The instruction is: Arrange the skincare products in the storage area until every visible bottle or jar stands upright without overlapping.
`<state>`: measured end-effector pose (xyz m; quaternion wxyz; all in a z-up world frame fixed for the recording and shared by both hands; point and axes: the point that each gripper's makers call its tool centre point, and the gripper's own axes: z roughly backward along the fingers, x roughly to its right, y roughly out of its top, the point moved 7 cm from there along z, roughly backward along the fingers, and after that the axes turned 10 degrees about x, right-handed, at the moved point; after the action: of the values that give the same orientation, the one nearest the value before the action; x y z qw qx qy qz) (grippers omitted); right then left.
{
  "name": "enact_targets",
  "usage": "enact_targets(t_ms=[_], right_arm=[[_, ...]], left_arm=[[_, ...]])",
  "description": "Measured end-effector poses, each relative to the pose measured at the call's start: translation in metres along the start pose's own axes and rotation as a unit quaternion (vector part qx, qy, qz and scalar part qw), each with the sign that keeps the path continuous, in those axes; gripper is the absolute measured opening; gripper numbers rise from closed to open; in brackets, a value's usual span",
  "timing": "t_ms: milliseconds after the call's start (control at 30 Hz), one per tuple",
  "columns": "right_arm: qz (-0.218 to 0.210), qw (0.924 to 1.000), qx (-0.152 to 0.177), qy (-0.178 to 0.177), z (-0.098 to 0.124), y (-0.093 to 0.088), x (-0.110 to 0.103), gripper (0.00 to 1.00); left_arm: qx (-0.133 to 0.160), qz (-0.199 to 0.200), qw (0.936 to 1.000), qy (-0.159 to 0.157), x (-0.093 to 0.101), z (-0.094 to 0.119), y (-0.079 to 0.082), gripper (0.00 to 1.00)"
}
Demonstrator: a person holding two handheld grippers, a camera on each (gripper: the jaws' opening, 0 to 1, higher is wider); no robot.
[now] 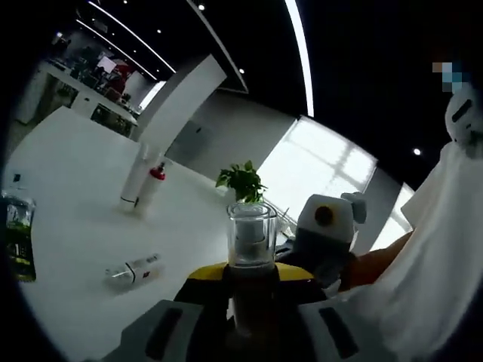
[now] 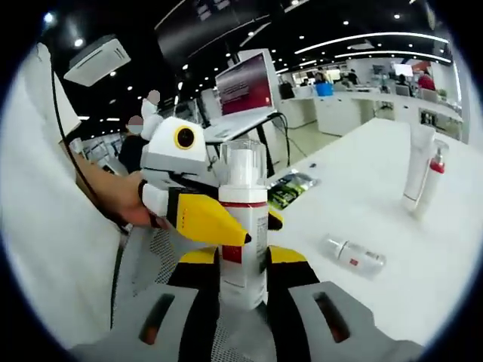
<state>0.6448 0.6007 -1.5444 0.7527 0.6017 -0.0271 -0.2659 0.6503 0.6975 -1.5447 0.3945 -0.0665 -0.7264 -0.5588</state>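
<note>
Held upright between both grippers above the white table [image 2: 423, 249]: a pump bottle [image 2: 243, 226], long axis vertical, clear cap up. Left gripper [image 2: 219, 219] pinching its side; right gripper [image 2: 243, 290] clamped round its base. Beyond, small bottle [image 2: 355, 255] lying flat.

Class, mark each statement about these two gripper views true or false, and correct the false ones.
1. Both grippers grip one bottle. True.
2. A small bottle lies flat on the table. True.
3. The tall white tube has tipped over. False: it stands upright.
4. The held bottle has a red cap. False: its cap is clear.
5. A plant shows in the left gripper view. True.
</note>
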Motion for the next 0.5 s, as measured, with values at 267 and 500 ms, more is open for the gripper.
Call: enact_targets(t_ms=[267, 500], right_arm=[[-0.045, 0.9977, 0.044, -0.026, -0.0039, 0.0006, -0.0014, 0.21], [-0.036, 0.9978, 0.047, -0.028, -0.0063, -0.0032, -0.0040, 0.22]], left_arm=[[0.011, 0.016, 0.9998, 0.004, -0.0020, 0.0006, 0.0031, 0.23], [-0.003, -0.005, 1.0000, 0.006, -0.0017, 0.0027, 0.0012, 0.21]])
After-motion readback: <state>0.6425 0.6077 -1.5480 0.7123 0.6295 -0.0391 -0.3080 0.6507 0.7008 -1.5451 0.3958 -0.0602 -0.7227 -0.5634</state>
